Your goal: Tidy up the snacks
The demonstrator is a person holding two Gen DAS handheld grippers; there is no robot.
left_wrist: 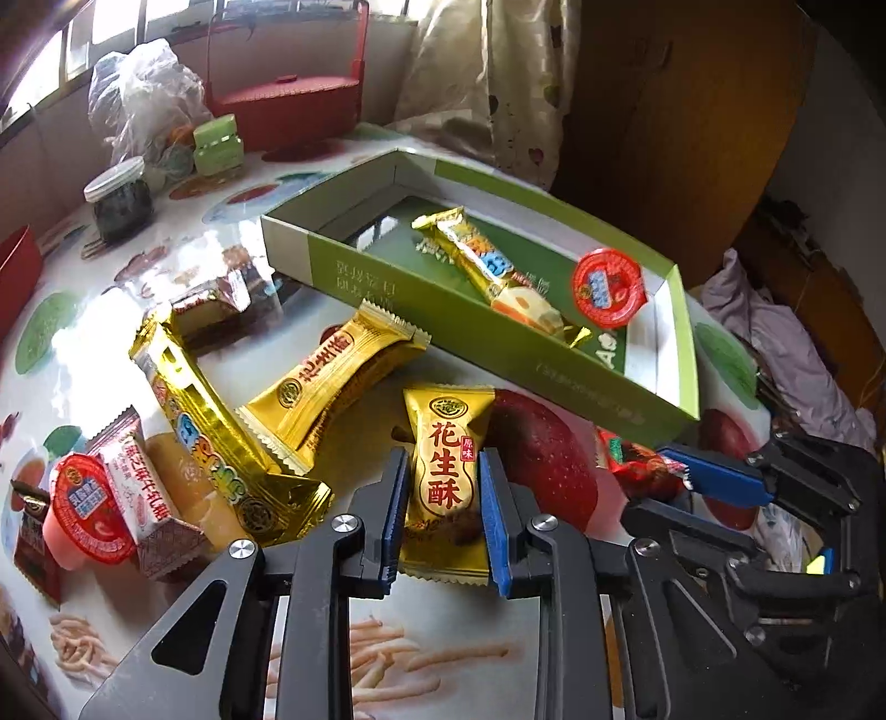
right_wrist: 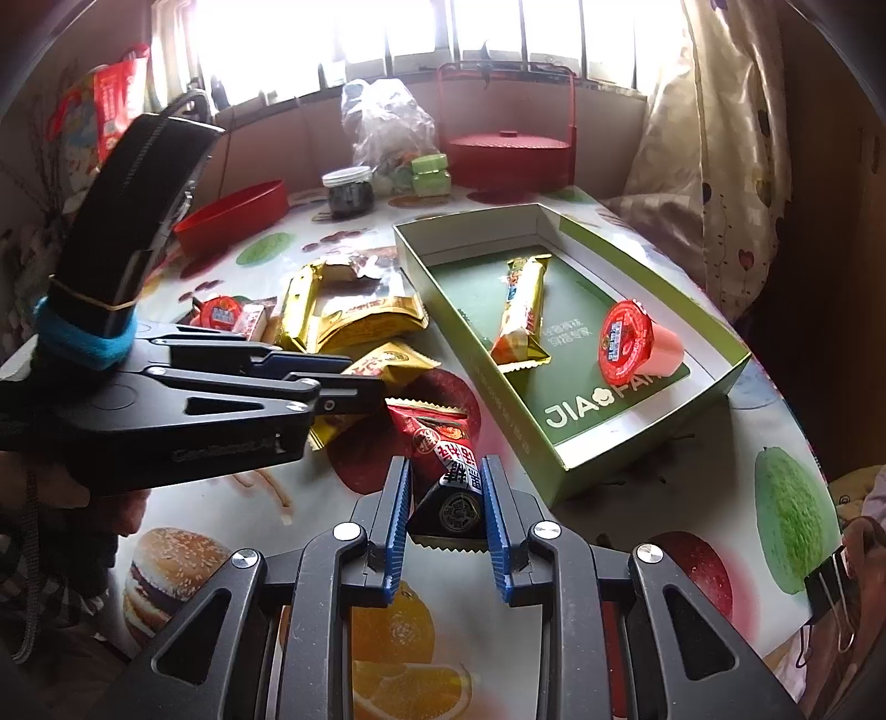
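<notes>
We see a table [right_wrist: 692, 443] covered in a glossy cloth printed with fruit, a burger and fries. At twelve o'clock in the right wrist view a row of windows [right_wrist: 387, 33] lets in glaring daylight, and a low ledge [right_wrist: 277, 127] runs beneath them. At two o'clock hangs a cream curtain [right_wrist: 714, 166] with small hearts and dots. In the left wrist view, dark wooden furniture [left_wrist: 664, 111] stands at one o'clock.
</notes>
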